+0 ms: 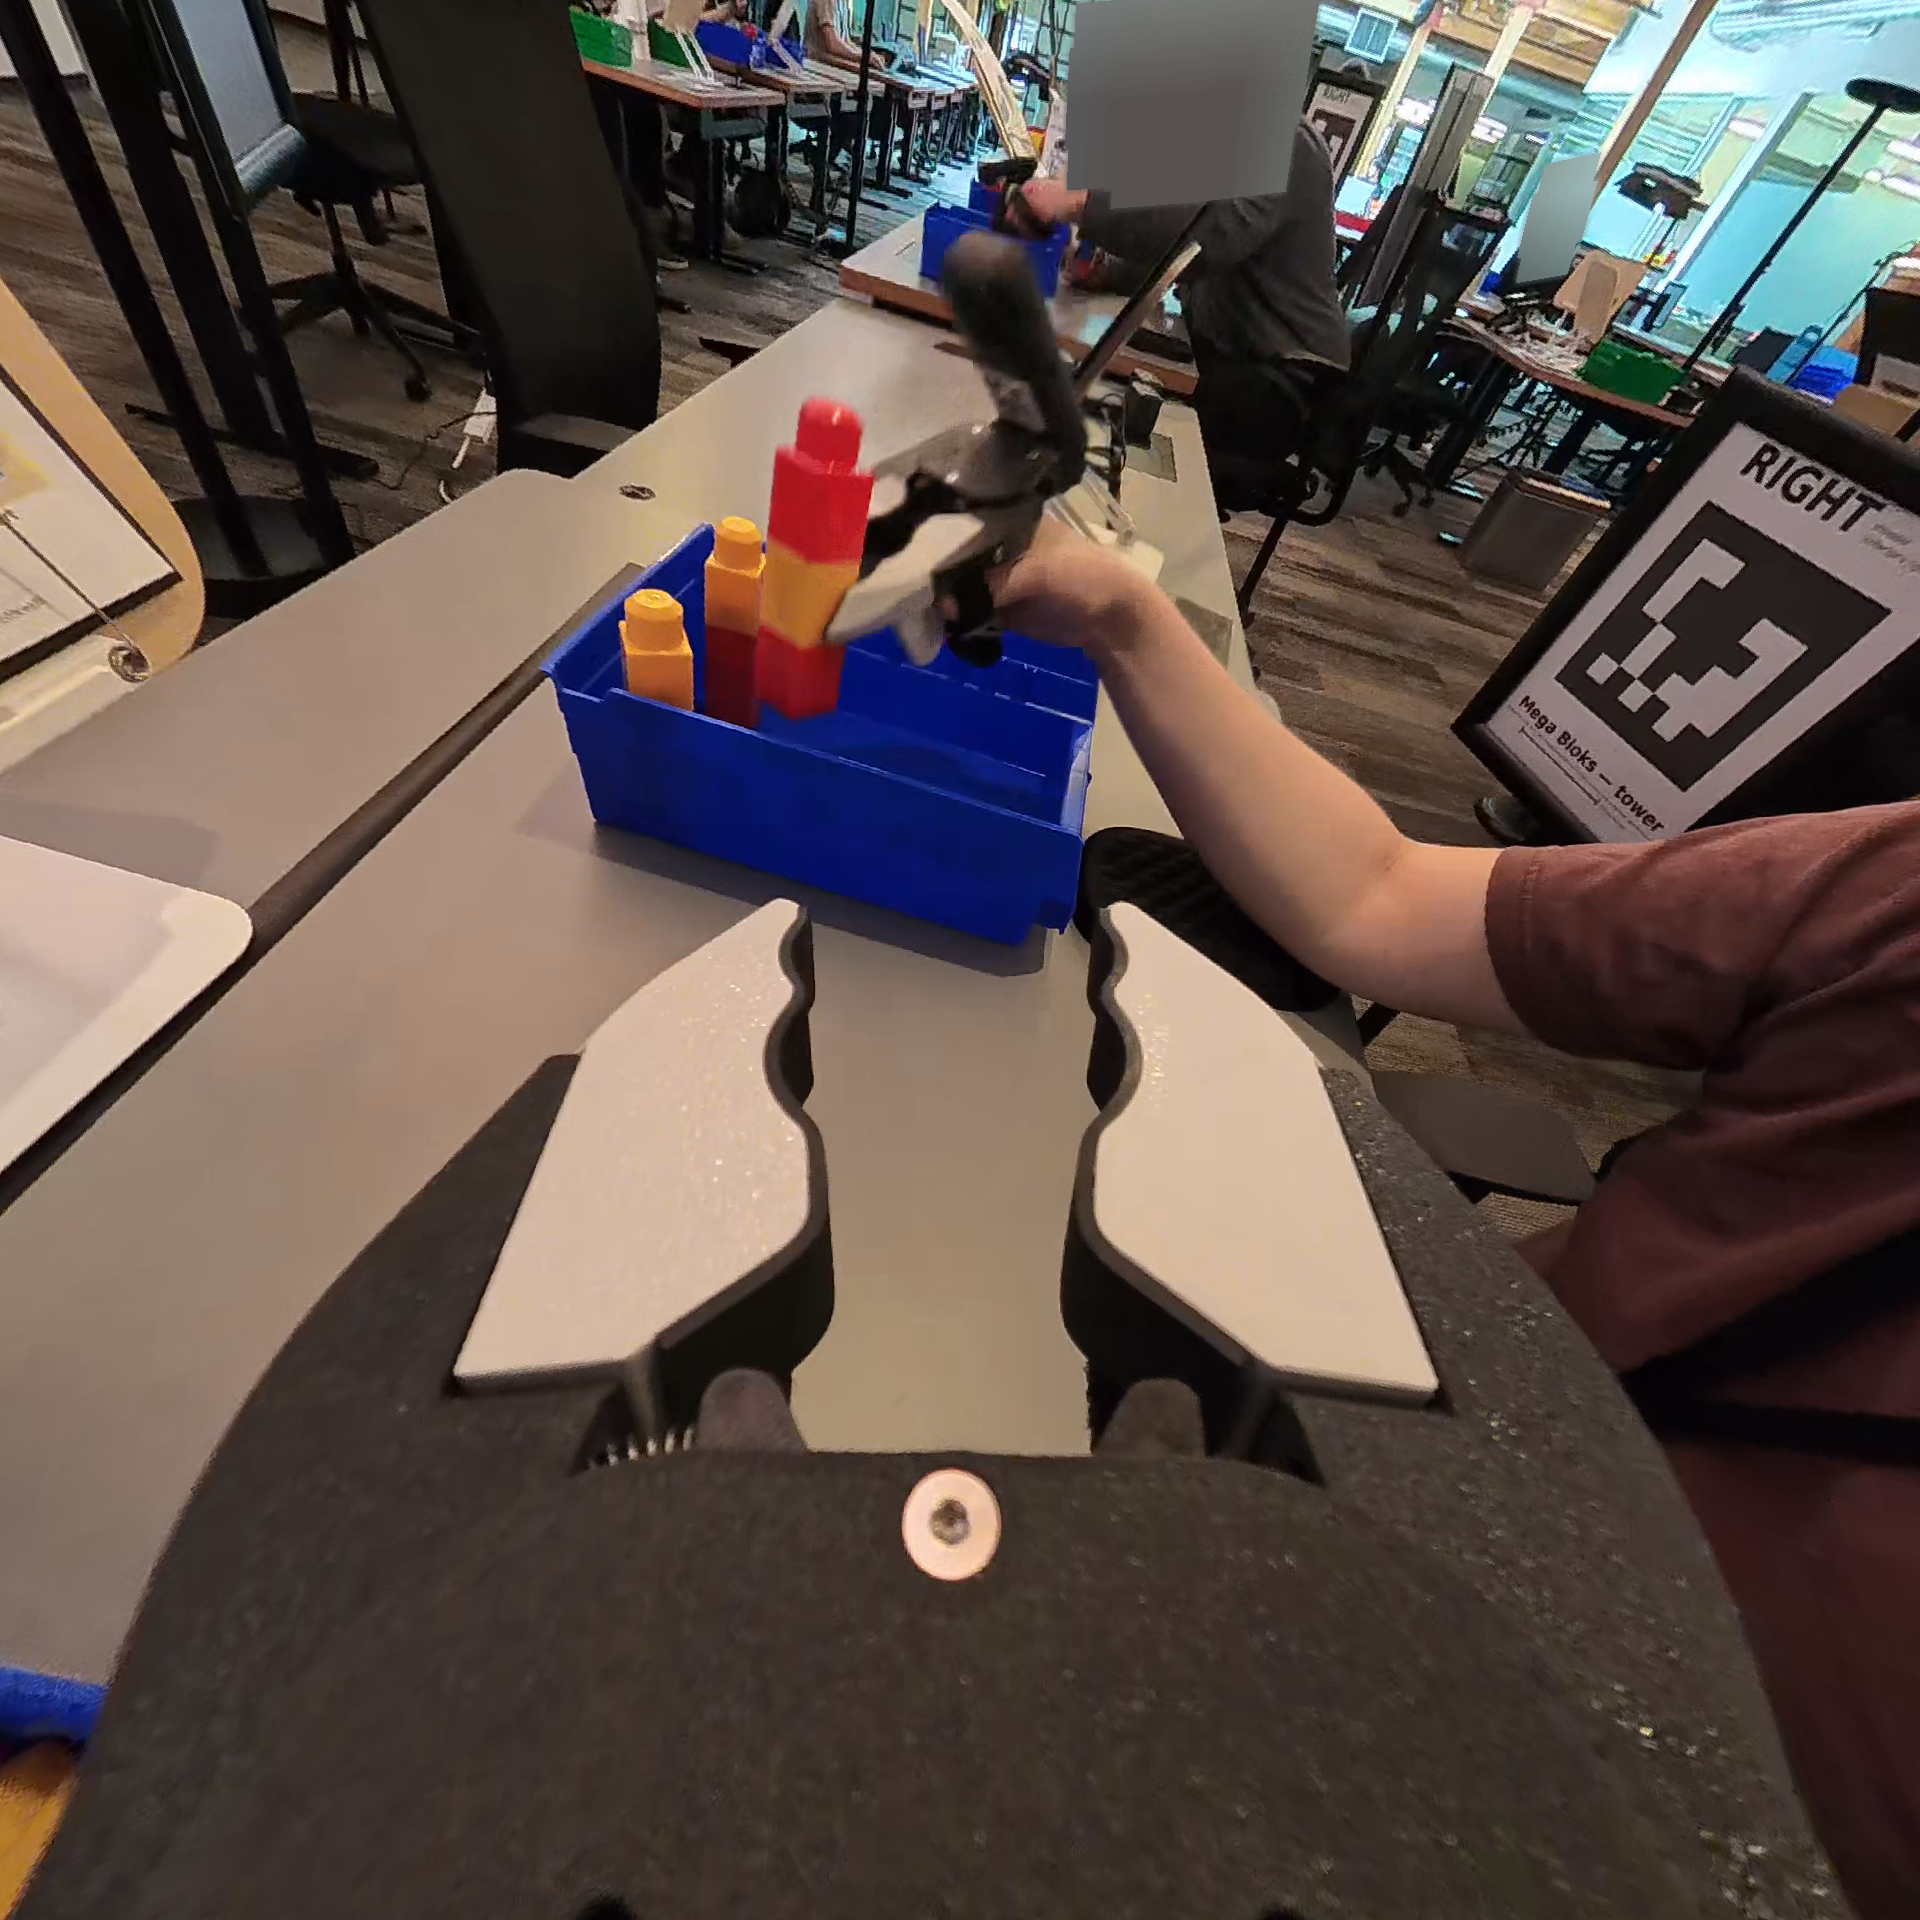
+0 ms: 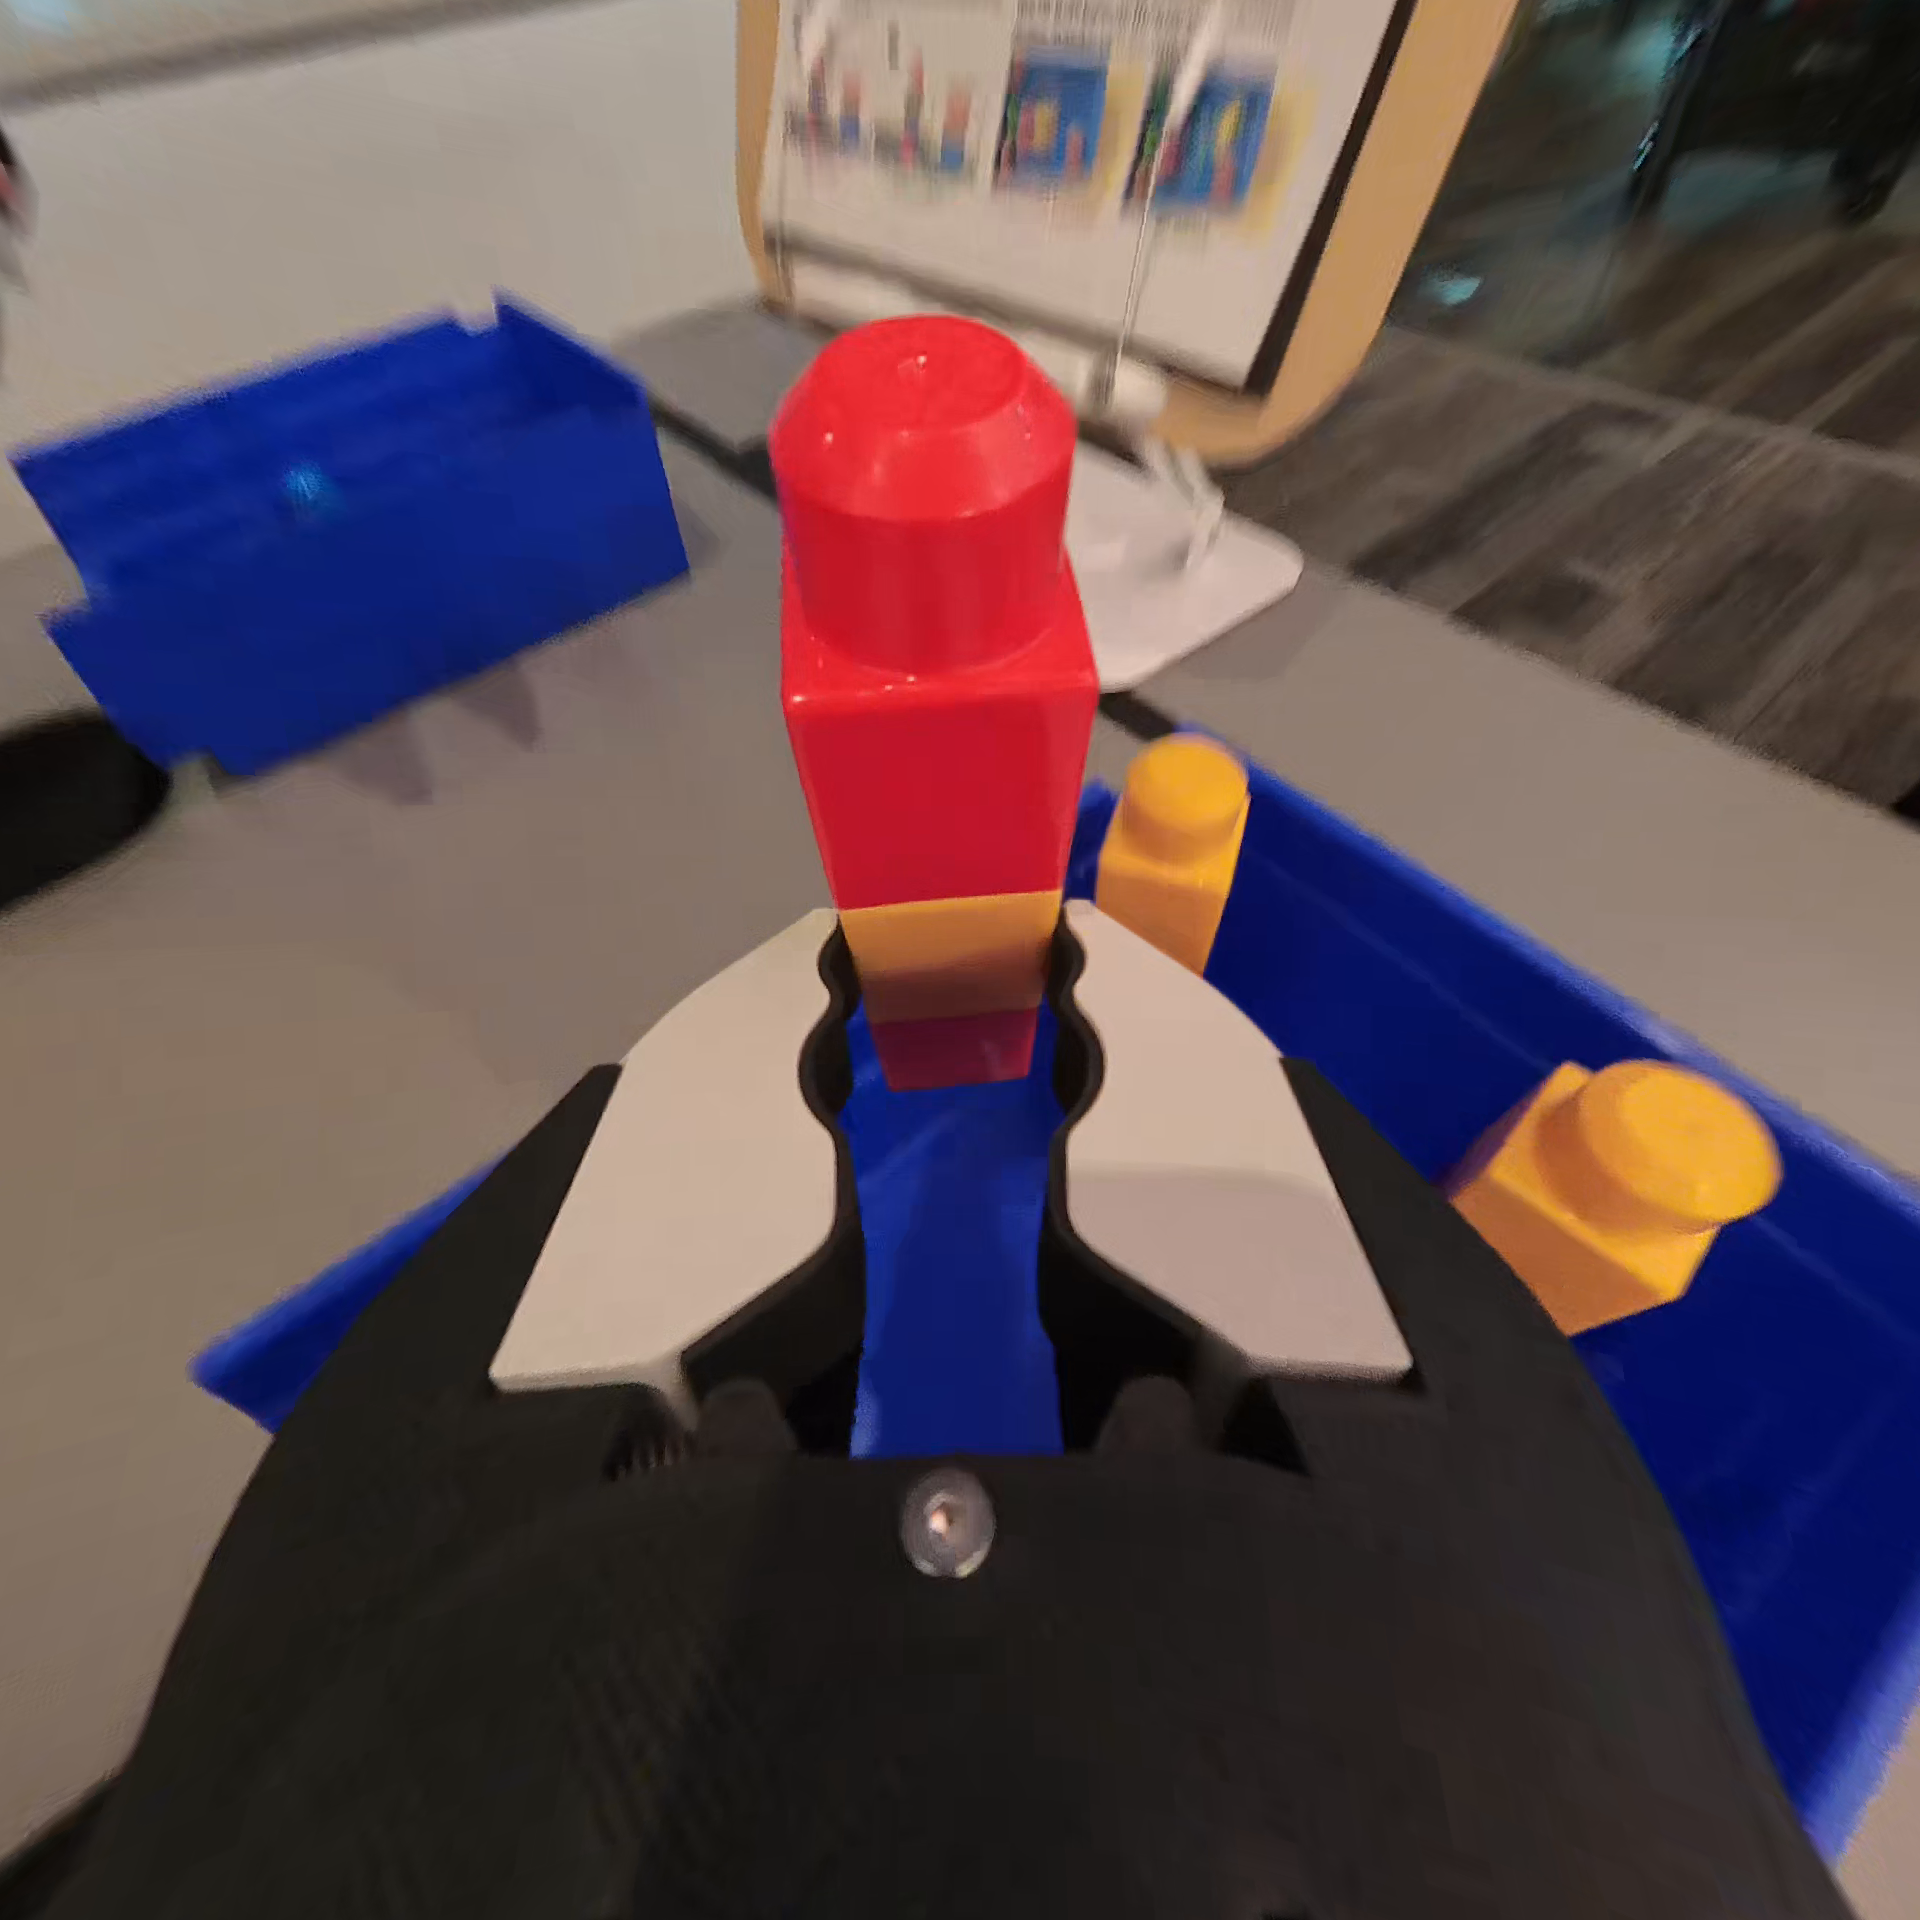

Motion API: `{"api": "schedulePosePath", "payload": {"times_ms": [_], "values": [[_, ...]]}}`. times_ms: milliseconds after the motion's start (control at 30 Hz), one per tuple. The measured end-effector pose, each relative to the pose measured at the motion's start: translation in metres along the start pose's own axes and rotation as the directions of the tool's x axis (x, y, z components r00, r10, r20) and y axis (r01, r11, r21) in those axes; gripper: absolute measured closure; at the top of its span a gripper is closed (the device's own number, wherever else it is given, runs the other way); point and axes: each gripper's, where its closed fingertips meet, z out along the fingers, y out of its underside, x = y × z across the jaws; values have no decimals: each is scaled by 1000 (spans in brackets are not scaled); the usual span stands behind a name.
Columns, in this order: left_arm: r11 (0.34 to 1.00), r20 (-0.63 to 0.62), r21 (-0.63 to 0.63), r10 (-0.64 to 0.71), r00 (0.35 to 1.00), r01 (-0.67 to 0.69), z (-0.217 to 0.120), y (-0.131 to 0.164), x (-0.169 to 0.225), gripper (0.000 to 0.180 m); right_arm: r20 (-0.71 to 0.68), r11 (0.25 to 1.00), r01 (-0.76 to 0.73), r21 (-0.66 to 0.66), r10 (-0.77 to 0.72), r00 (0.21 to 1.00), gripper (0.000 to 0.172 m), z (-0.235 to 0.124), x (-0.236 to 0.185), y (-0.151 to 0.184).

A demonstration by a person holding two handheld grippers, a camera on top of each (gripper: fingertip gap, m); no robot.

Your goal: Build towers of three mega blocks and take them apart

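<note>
A framed sign point(image 1: 1704, 634) w/ a black-and-white code stands right of the table. The right gripper point(image 2: 948, 940) pinches the tower point(image 2: 940, 727) at its orange middle block, over the blue bin point(image 1: 831, 821). The left gripper point(image 1: 948, 935) is spread wide, nothing in it, near the bin.

The left tool point(image 1: 948, 997) is held low and level, its two pale fingers point(image 1: 686, 1132) spread apart with nothing between them. The right tool point(image 2: 948, 971) is raised farther out, tipped downward, its fingertips pressed on both sides of the orange middle block point(image 2: 951, 940) of a three-block tower. The person's bare right forearm point(image 1: 1247, 769) stretches out to it from a maroon sleeve point(image 1: 1662, 956).
</note>
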Motion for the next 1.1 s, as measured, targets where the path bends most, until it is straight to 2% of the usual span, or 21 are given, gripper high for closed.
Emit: {"api": "schedulePosePath", "payload": {"times_ms": [100, 300, 600, 667, 733, 833, 933, 1000, 1100], "values": [[1000, 6, -4, 13, 1000, -13, -4, -1, 2, 131, 40, 994, 7, -109, -2, 999, 136, 19, 6, 40], [1000, 6, -8, 28, 1000, -28, -8, -2, 4, 132, 90, 974, 127, -187, -112, 990, 135, 46, 8, 77], [999, -3, -41, 28, 1000, -28, -13, 3, 7, 130, 126, 982, 115, -151, -97, 987, 134, 46, 7, 83], [997, 33, -69, 36, 999, -34, -20, 7, 2, 127, 123, 982, 117, -148, -99, 987, 113, 45, 7, 81], [992, 125, -115, 59, 990, -45, -35, 13, -11, 125, 115, 983, 136, -123, -122, 986, 111, 42, 6, 72], [956, 376, -288, 166, 911, -55, -76, 40, -52, 128, 73, 982, 149, -118, -142, 987, 106, 29, 6, 55], [908, 600, -410, 198, 775, 86, -124, 72, -96, 128, -16, 969, 196, -150, -201, 979, 102, 5, 8, 32], [874, 686, -436, 168, 708, 215, -144, 94, -119, 127, -95, 956, 251, -155, -267, 959, 100, -13, 9, 14], [843, 751, -421, 117, 650, 335, -152, 118, -150, 126, -183, 941, 304, -148, -328, 927, 100, -32, 5, -10]]}}
